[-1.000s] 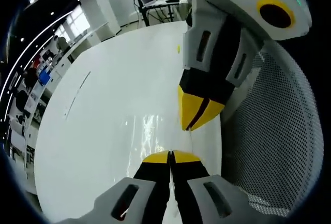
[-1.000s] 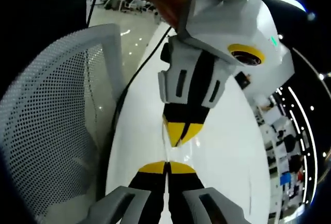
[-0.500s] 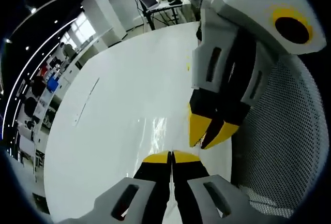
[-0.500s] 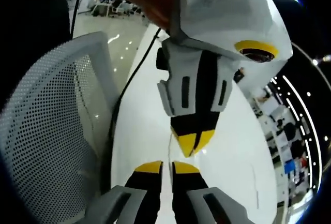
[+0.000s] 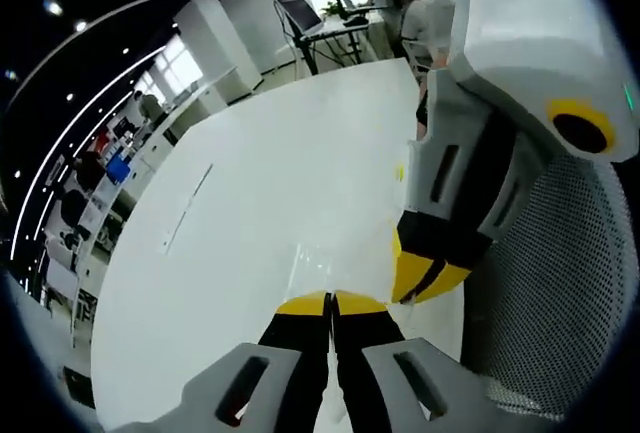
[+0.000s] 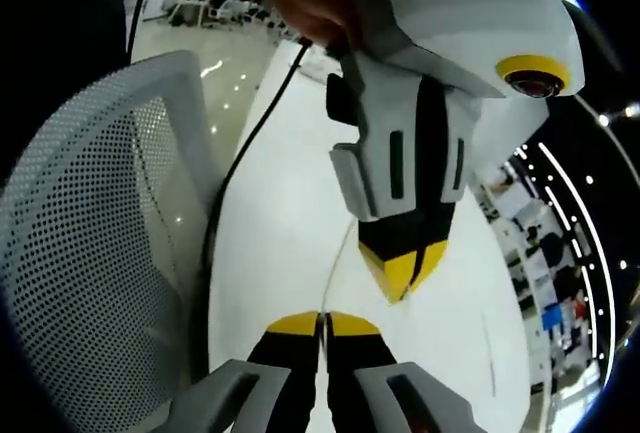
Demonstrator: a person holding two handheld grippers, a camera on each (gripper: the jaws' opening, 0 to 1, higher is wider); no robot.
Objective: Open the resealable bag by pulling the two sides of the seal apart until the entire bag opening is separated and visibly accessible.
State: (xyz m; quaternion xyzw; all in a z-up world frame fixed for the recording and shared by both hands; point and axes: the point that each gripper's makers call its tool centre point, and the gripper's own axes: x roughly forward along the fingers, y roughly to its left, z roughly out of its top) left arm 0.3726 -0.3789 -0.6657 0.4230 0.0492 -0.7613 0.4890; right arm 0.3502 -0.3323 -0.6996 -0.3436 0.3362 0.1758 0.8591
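Left gripper (image 5: 330,303) clamped on the clear resealable bag's (image 5: 305,268) near edge above the white table (image 5: 230,223); right gripper (image 6: 322,323) pinched shut on the opposite edge, now drawn farther apart than before; seal probably parting, opening unconfirmed

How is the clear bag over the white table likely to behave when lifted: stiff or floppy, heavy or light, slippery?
Probably floppy and light: the clear bag shows as a thin, glinting film against the white table. Likely slippery too: just its thin edge seems pinched in the shut jaws of the right gripper, so it may slide out.
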